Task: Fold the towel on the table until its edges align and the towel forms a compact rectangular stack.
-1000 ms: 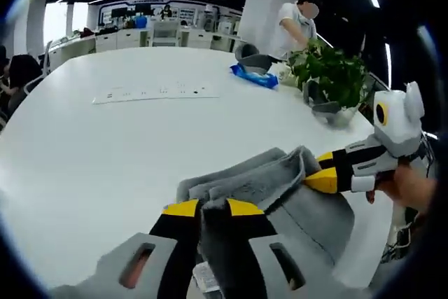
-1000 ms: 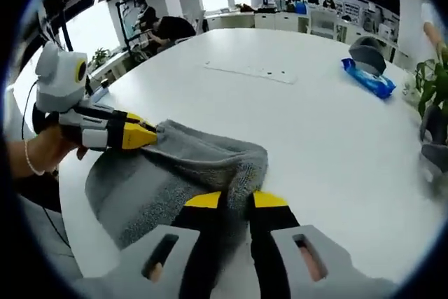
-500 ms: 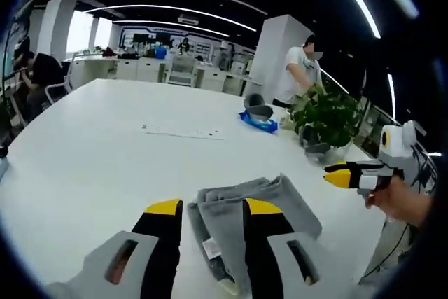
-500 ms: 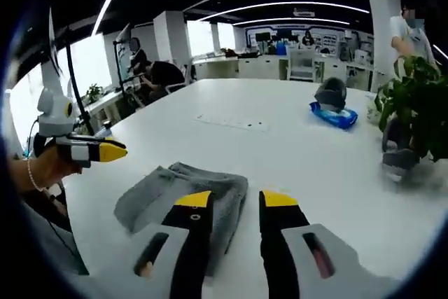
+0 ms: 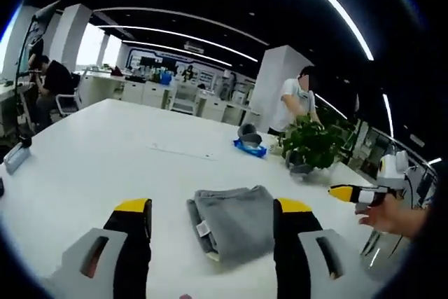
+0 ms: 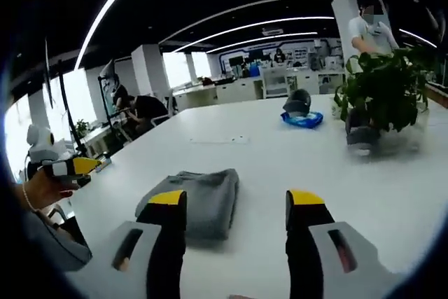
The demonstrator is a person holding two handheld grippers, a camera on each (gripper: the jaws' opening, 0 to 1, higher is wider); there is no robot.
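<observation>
Towel (image 5: 234, 223) is being shown folded into a compact grey stack on the white table (image 5: 91, 173), at lower centre of the left gripper view, with a small white label at its lower left corner. In that view the left gripper (image 5: 213, 208) is being presented at the bottom of the frame with its yellow-tipped jaws spread wide apart, released, one to each side of the towel; contact with the fabric cannot be determined. The right gripper (image 5: 344, 192) is being held at the right edge of the same view by a hand (image 5: 392, 215), well apart from the towel, and its jaw state cannot be told from there. In the right gripper view the towel (image 6: 196, 197) is being displayed at lower centre-left, lying flat, with the left jaw of the right gripper (image 6: 236, 201) standing in front of its near edge and the right jaw over bare table (image 6: 392, 180); these jaws are likewise spread, holding nothing. The left gripper (image 6: 87, 166) is being held at the left edge of that view, beside the table's border. A potted plant (image 6: 381, 96) is being shown at upper right of the right gripper view, a blue packet (image 6: 302, 120) with a dark object behind it at upper centre, and a flat white strip (image 6: 220, 141) further left on the tabletop. A person in a white shirt (image 5: 294, 99) is being seen standing behind the plant (image 5: 311, 146) at upper right of the left gripper view.
</observation>
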